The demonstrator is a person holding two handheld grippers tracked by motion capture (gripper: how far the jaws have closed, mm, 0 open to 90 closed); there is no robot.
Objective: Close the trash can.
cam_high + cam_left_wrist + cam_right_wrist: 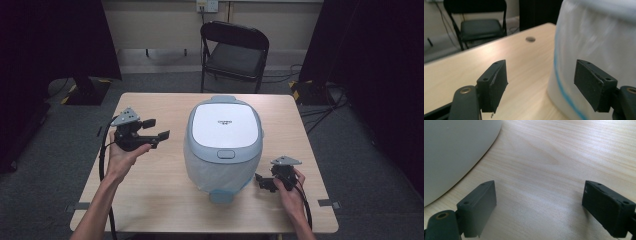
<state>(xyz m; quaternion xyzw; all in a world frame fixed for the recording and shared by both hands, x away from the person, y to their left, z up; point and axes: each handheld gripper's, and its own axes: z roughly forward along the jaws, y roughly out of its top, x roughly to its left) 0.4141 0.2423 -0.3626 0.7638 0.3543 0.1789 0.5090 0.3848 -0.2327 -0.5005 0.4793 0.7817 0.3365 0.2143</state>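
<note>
A white and pale-blue rice cooker (225, 142) stands in the middle of the wooden table (150, 200), its lid down. My left gripper (156, 129) hovers open to the cooker's left, held by a hand, nothing between its jaws. In the left gripper view the cooker's white wall (596, 40) with a blue line rises just beyond the open left gripper (541, 83). My right gripper (265, 182) sits low at the cooker's front right, open and empty. The right gripper view has the open right gripper (539, 206) over bare wood, with the cooker's curved base (451, 152) at upper left.
A black folding chair (234, 52) stands behind the table's far edge. Dark curtains hang at both sides. A round cable hole (530, 39) lies in the tabletop near the far edge. Cables trail on the grey carpet at the right.
</note>
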